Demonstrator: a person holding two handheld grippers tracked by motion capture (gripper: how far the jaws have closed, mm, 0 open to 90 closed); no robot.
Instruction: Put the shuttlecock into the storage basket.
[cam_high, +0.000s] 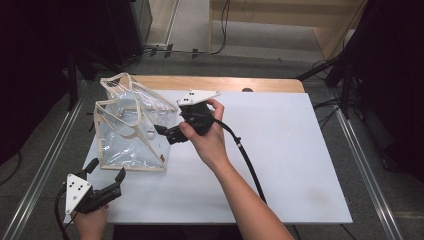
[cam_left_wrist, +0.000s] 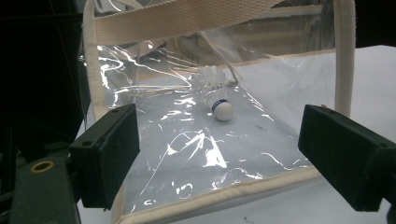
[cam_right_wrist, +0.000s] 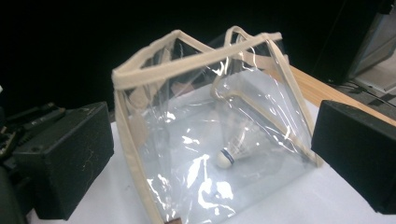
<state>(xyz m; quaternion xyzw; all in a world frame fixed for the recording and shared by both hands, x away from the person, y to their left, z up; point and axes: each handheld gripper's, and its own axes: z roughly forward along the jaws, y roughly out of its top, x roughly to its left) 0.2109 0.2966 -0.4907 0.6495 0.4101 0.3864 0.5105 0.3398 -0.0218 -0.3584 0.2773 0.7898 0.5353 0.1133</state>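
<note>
A clear plastic bag (cam_high: 129, 125) with beige fabric trim stands on the white table sheet (cam_high: 285, 165), left of centre. Inside it, a white shuttlecock (cam_high: 150, 134) lies on the bag's floor. My right gripper (cam_high: 164, 133) is held at the bag's right side, jaws open and pointing at it. In the right gripper view the bag (cam_right_wrist: 187, 70) and shuttlecock (cam_right_wrist: 228, 156) sit ahead between the open jaws. My left gripper (cam_high: 106, 170) is open just off the bag's near corner. The left gripper view faces the bag's wall (cam_left_wrist: 187, 140), with the shuttlecock (cam_left_wrist: 220, 106) behind it.
A black cable (cam_high: 247, 160) trails from the right gripper across the sheet toward the front edge. A wooden table edge (cam_high: 225, 82) shows behind the sheet. Metal rails (cam_high: 367, 170) run along both sides.
</note>
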